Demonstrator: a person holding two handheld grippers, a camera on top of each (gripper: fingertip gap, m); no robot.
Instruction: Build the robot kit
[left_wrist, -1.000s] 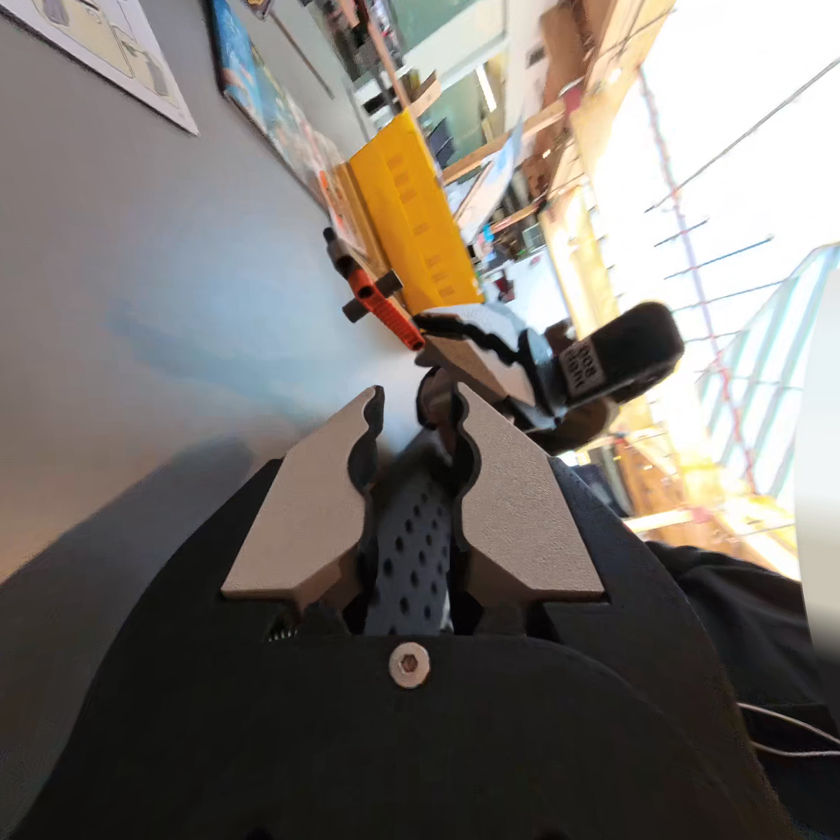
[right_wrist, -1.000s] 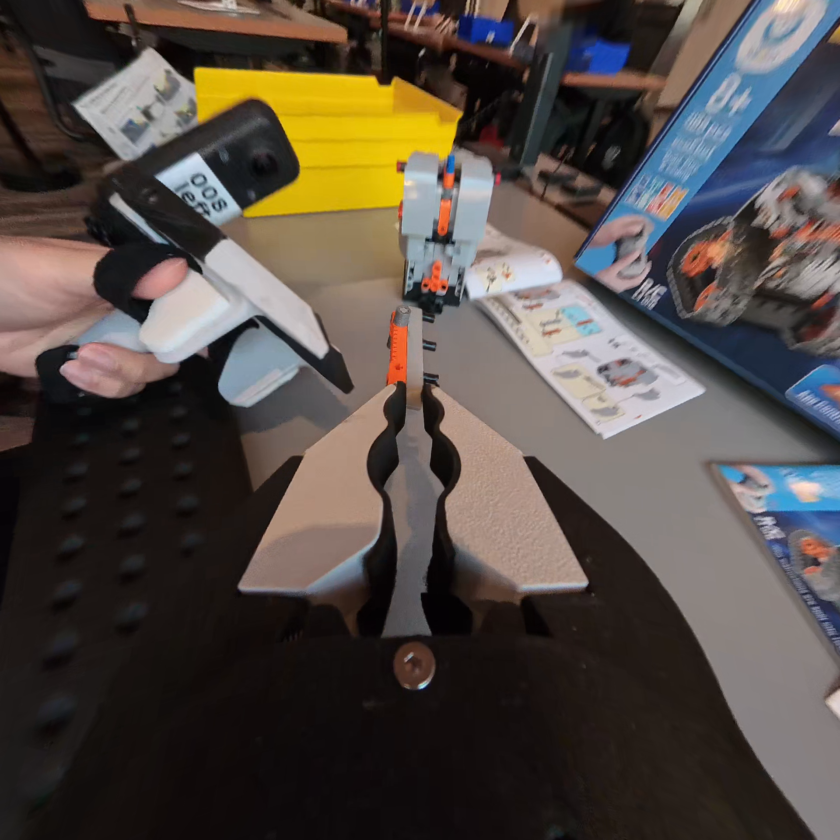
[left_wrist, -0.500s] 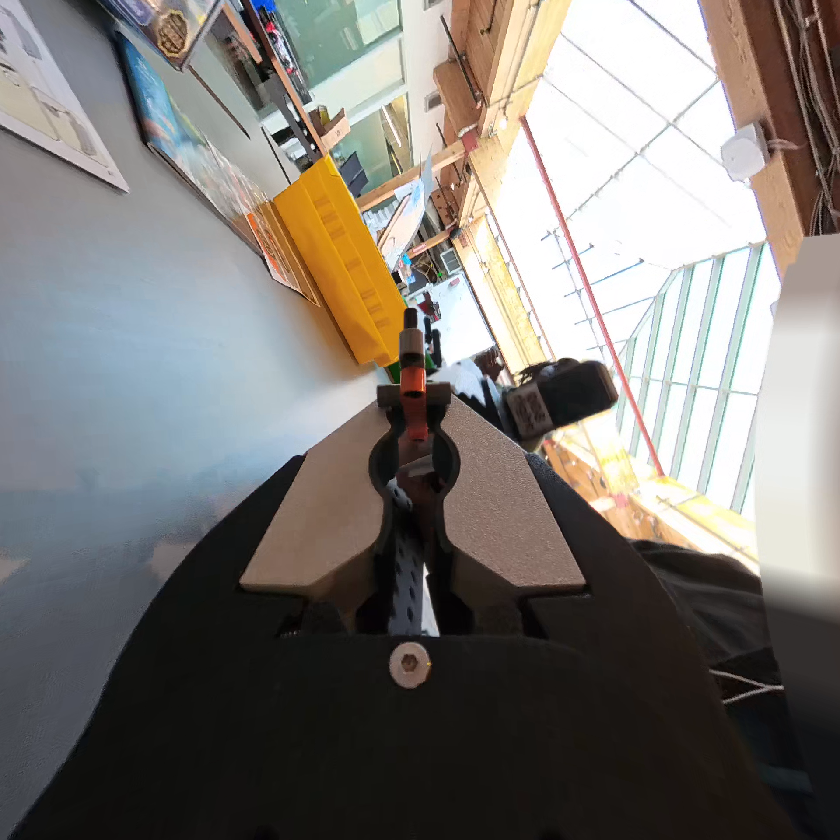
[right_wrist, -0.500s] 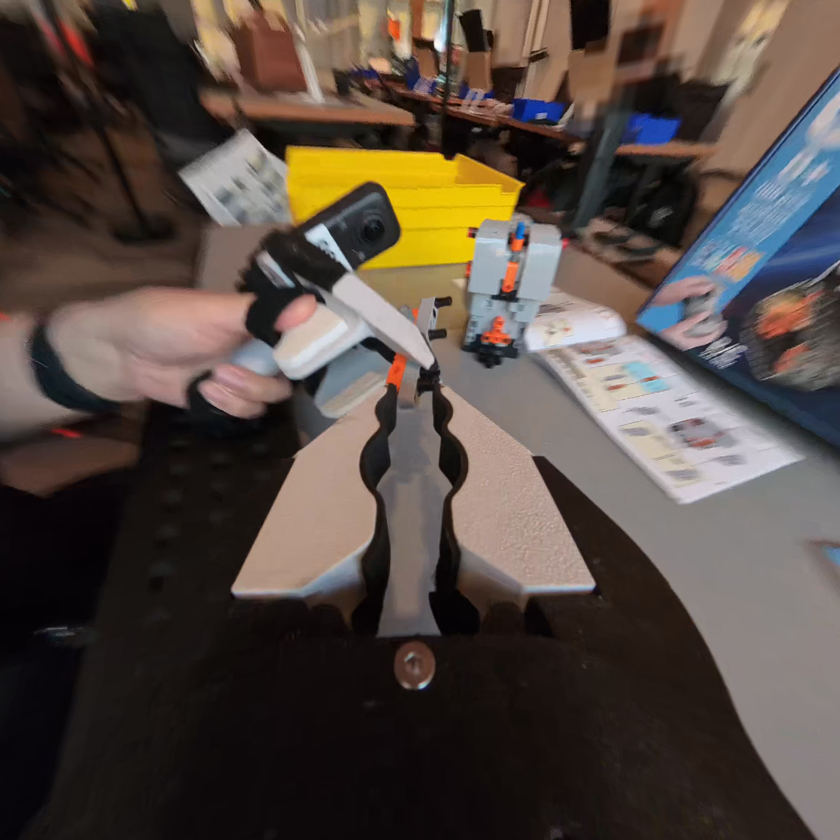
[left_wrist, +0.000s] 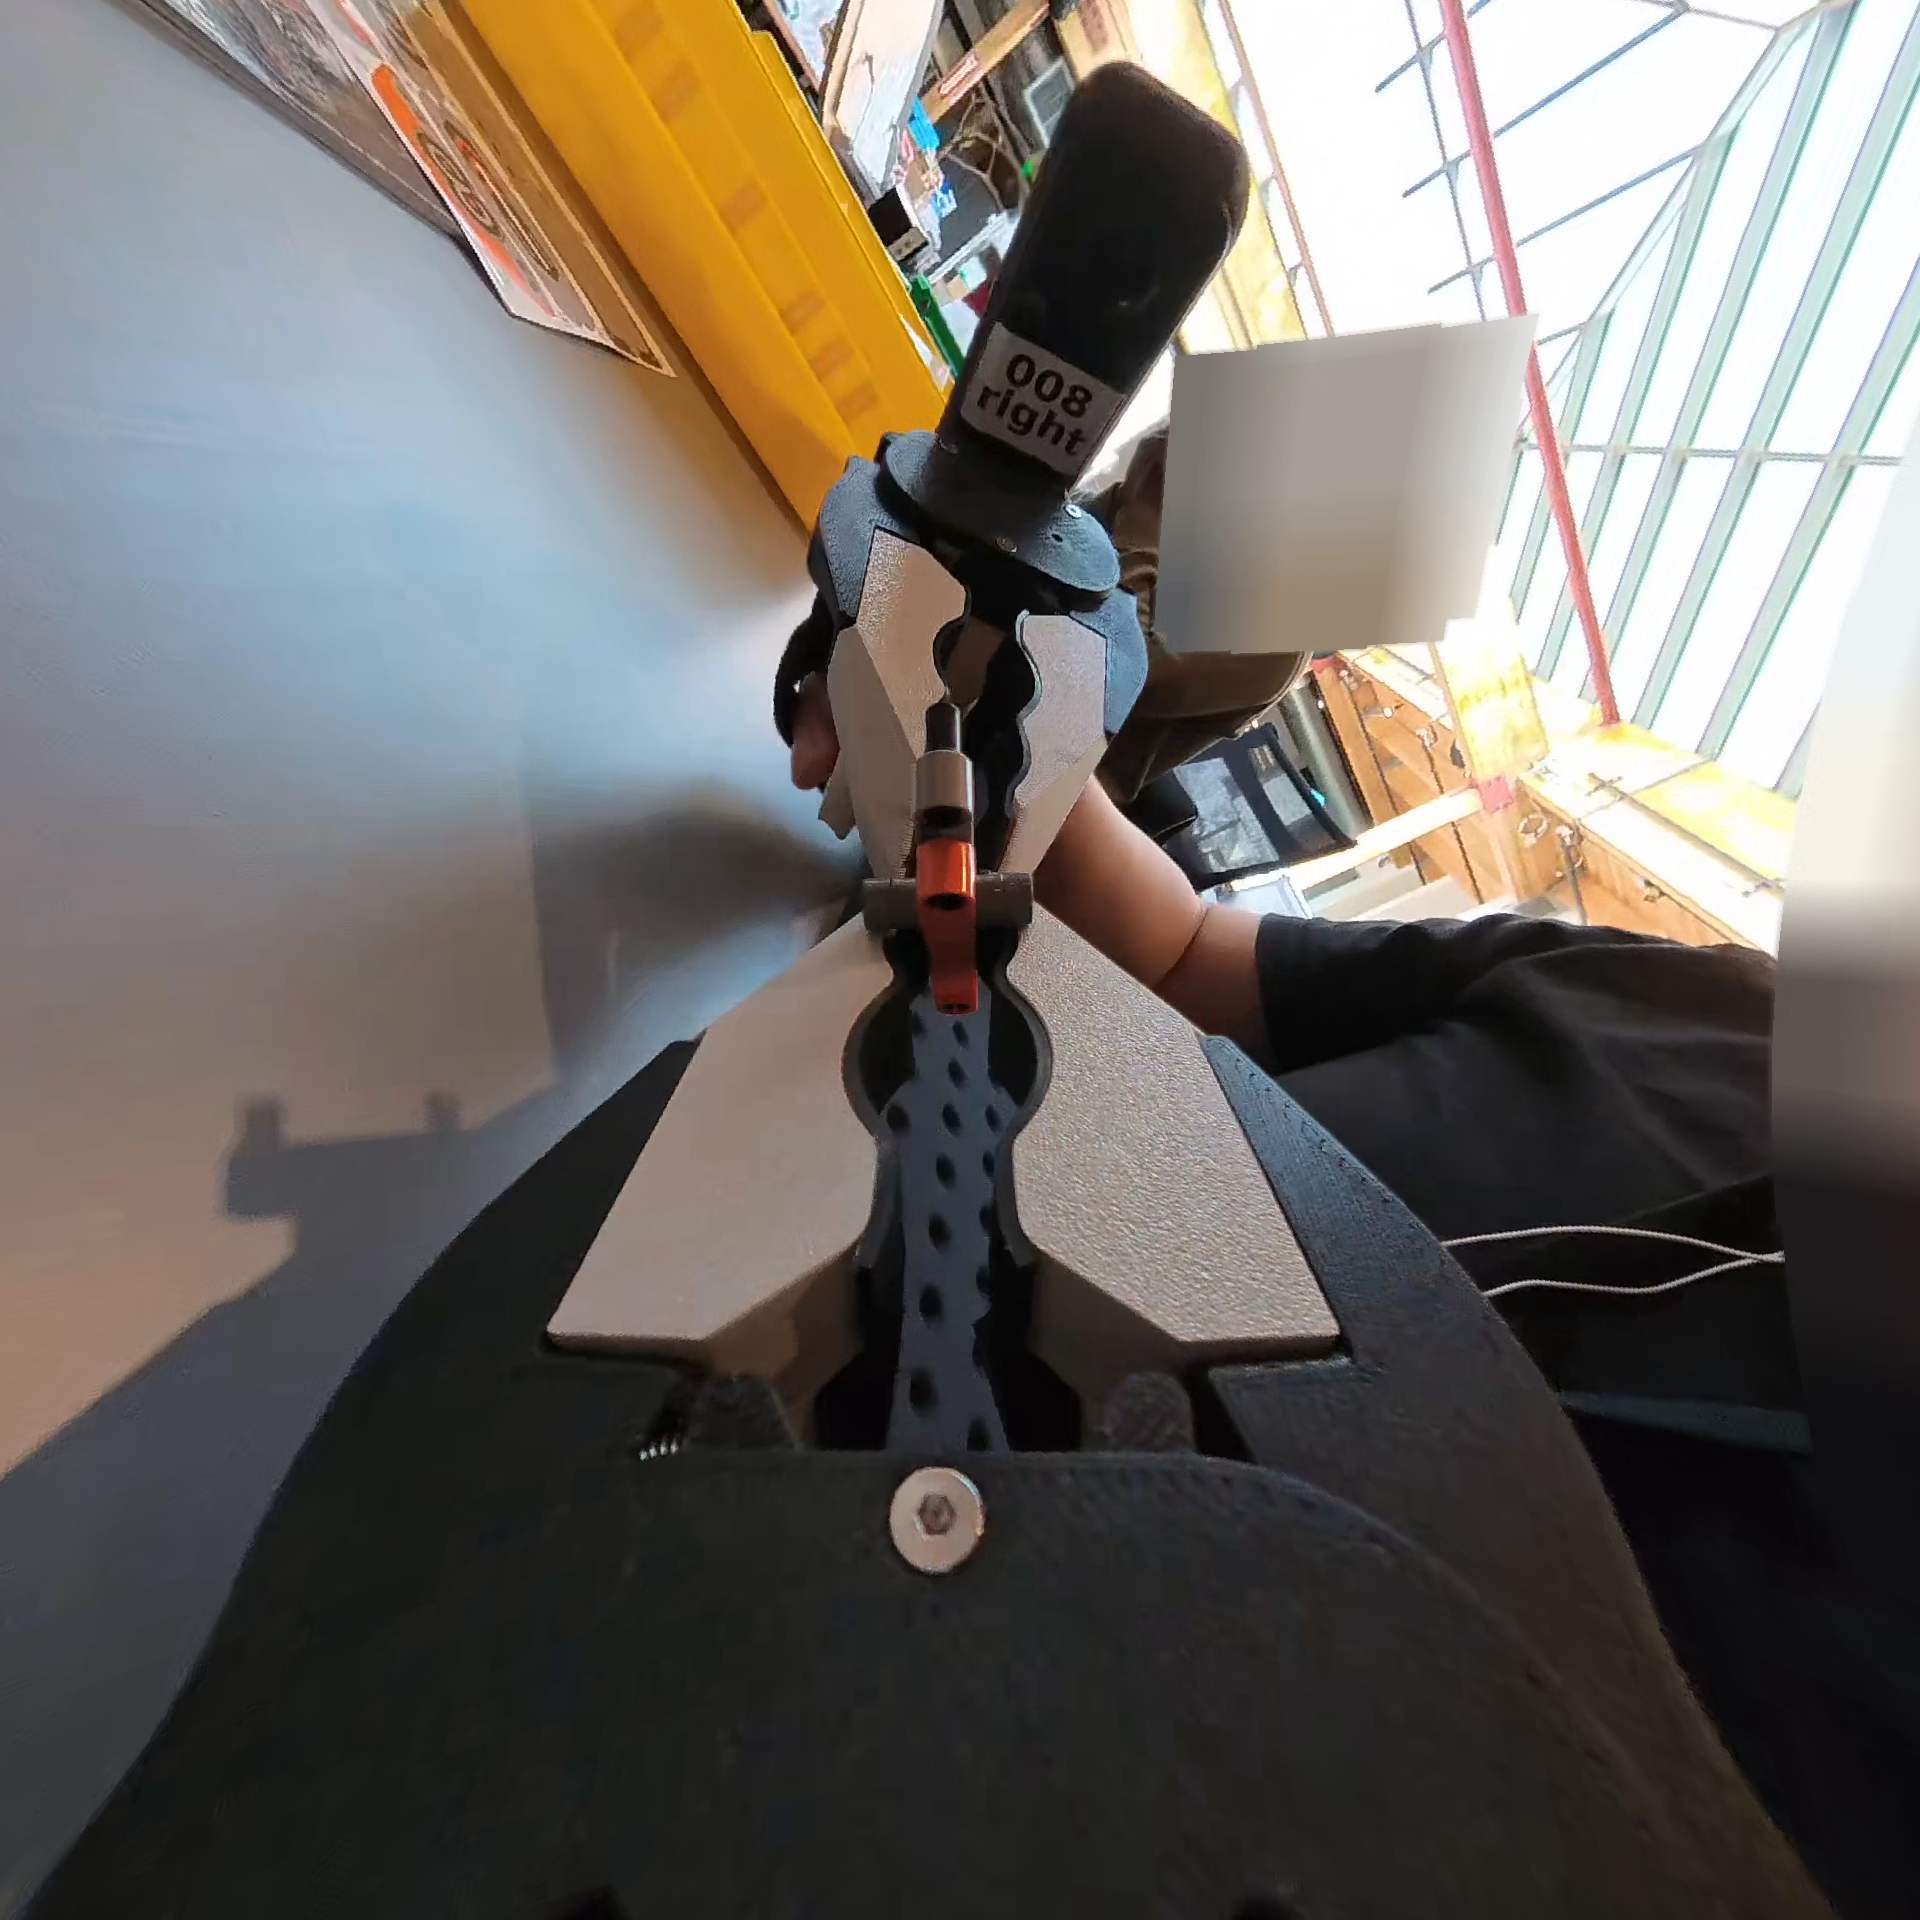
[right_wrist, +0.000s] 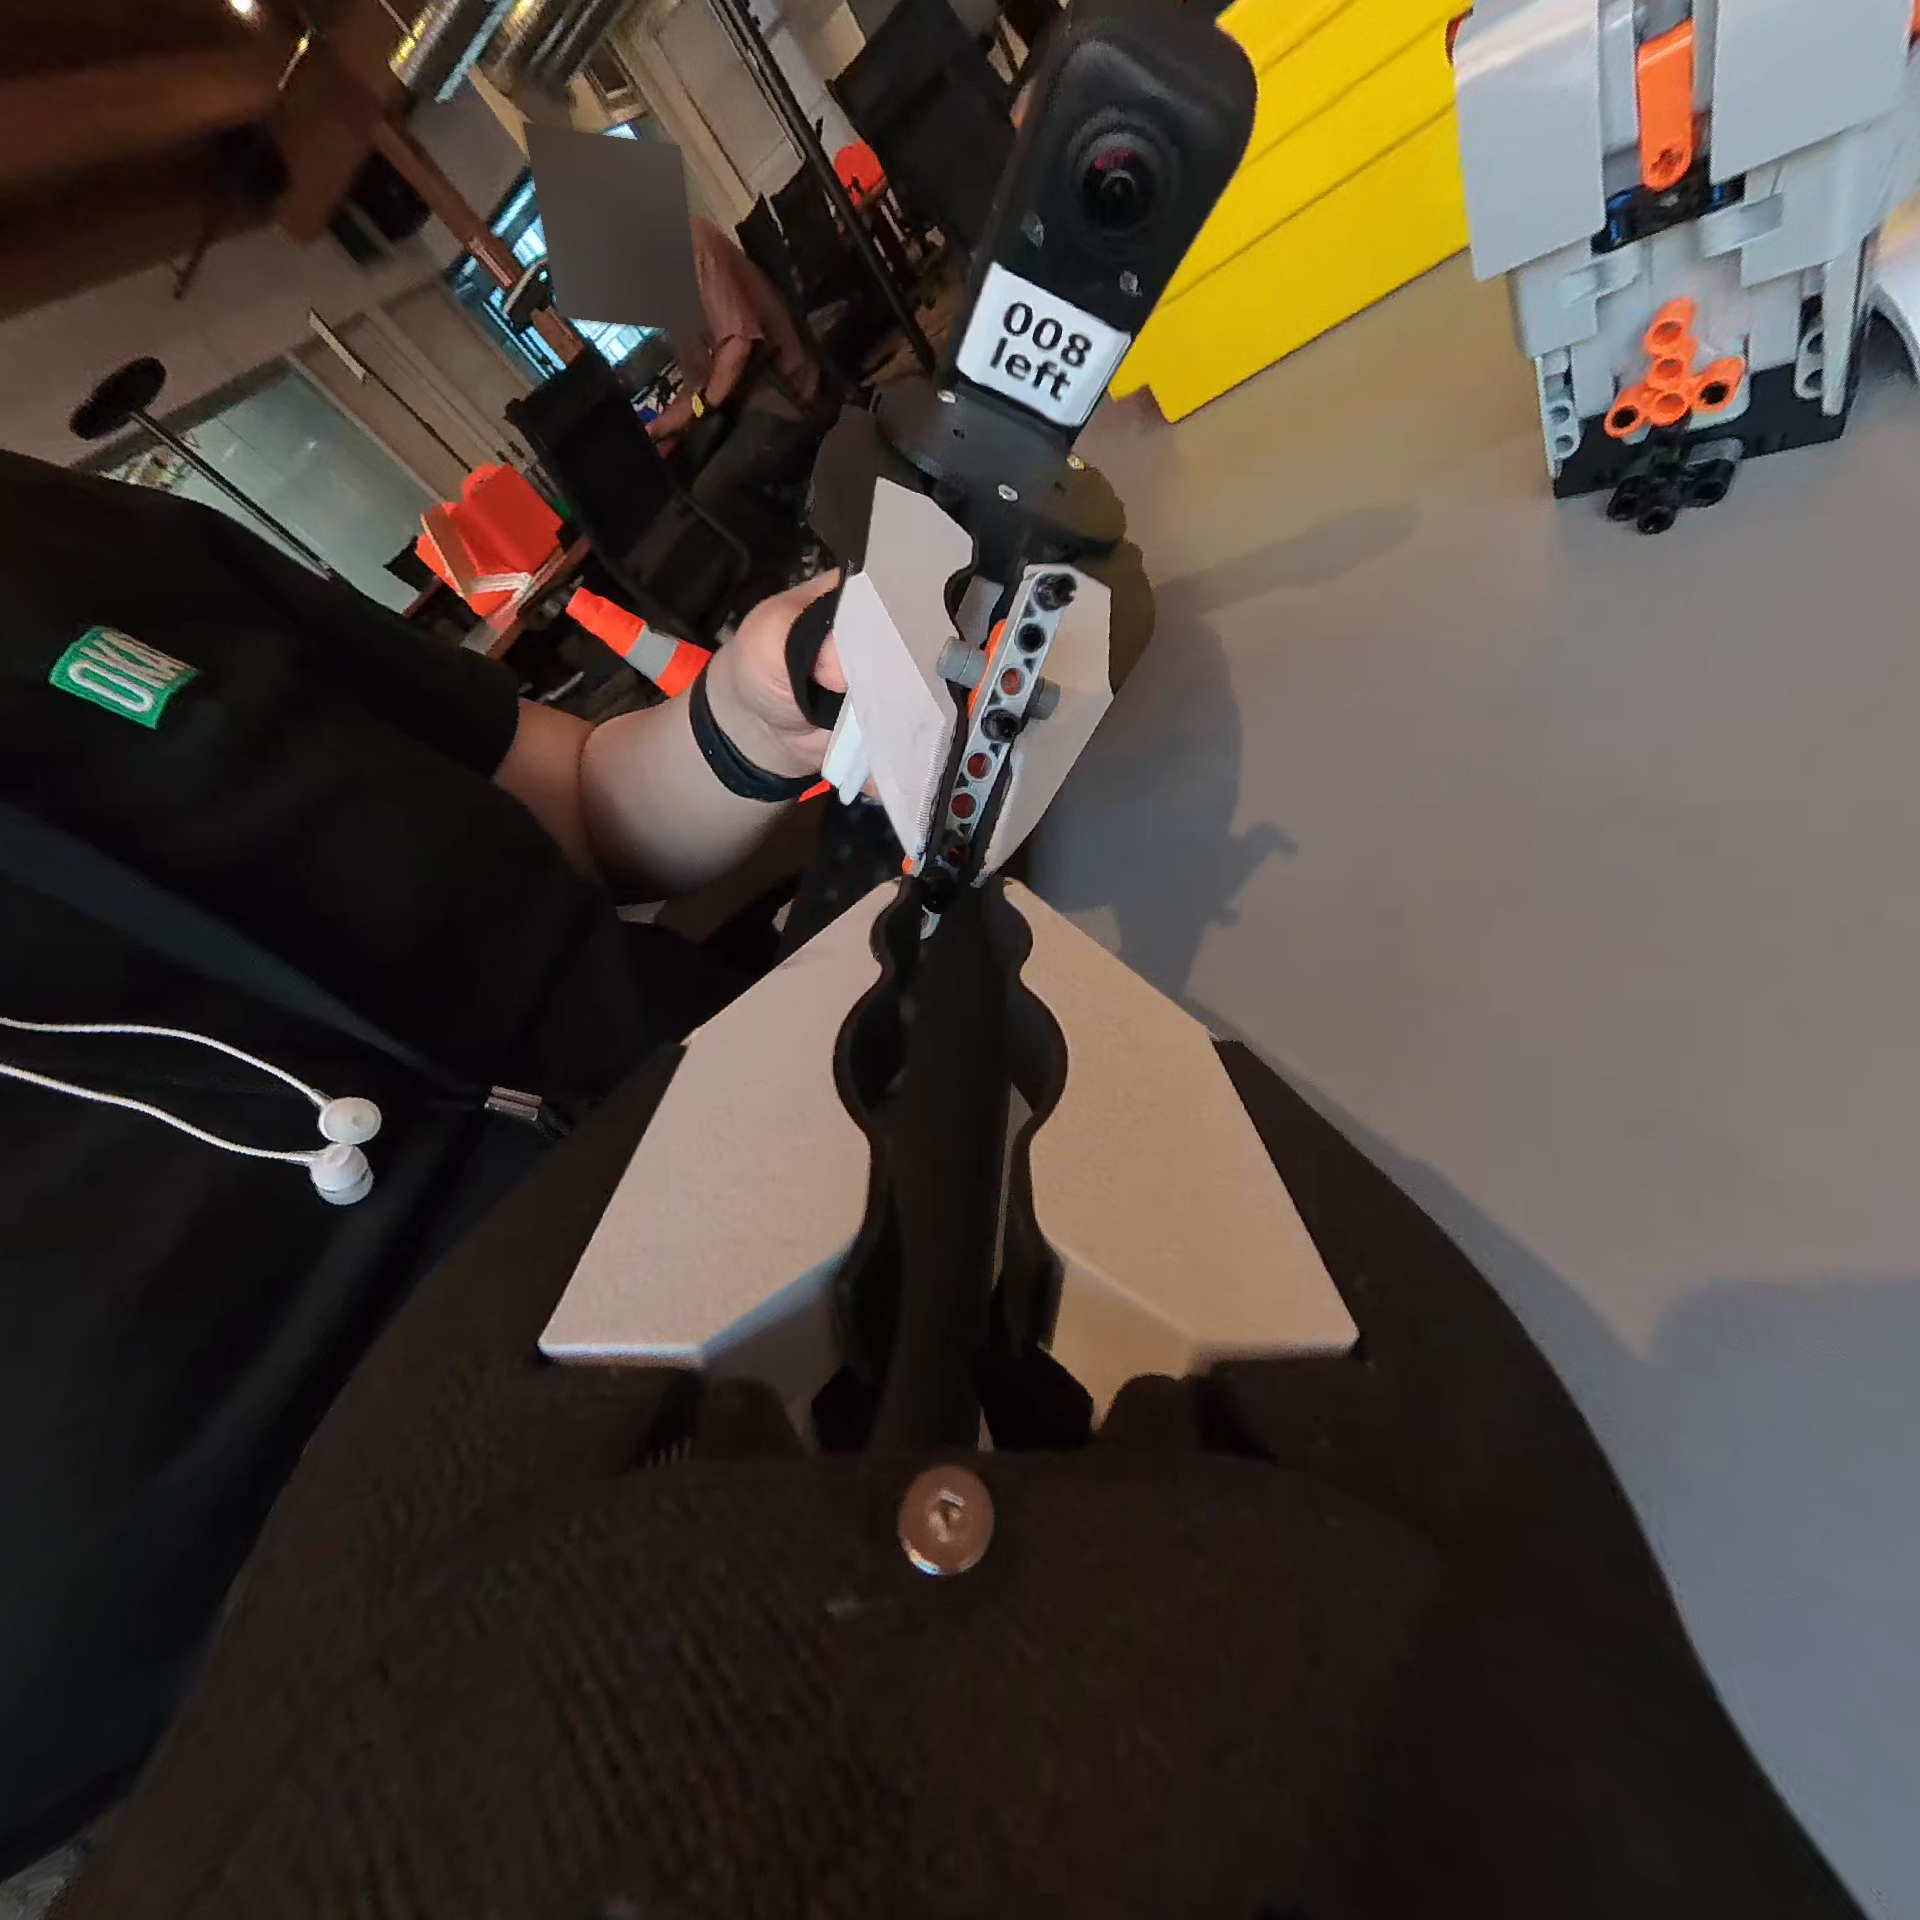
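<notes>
Orange-and-grey beam piece (left_wrist: 943, 904) hangs above the table (left_wrist: 312, 623), long axis running between our facing tongs. Left tongs (left_wrist: 943, 940) closed on its near end; right tongs (right_wrist: 940, 904) opposite, tips at its far end, grip uncertain. Grey block model (right_wrist: 1683, 260) stands well apart.

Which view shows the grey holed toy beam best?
The right wrist view: the grey holed plastic beam with orange backing shows side-on between the left gripper fingers, its holes visible. The left wrist view shows it only end-on, with an orange piece and grey cross pin.
</notes>
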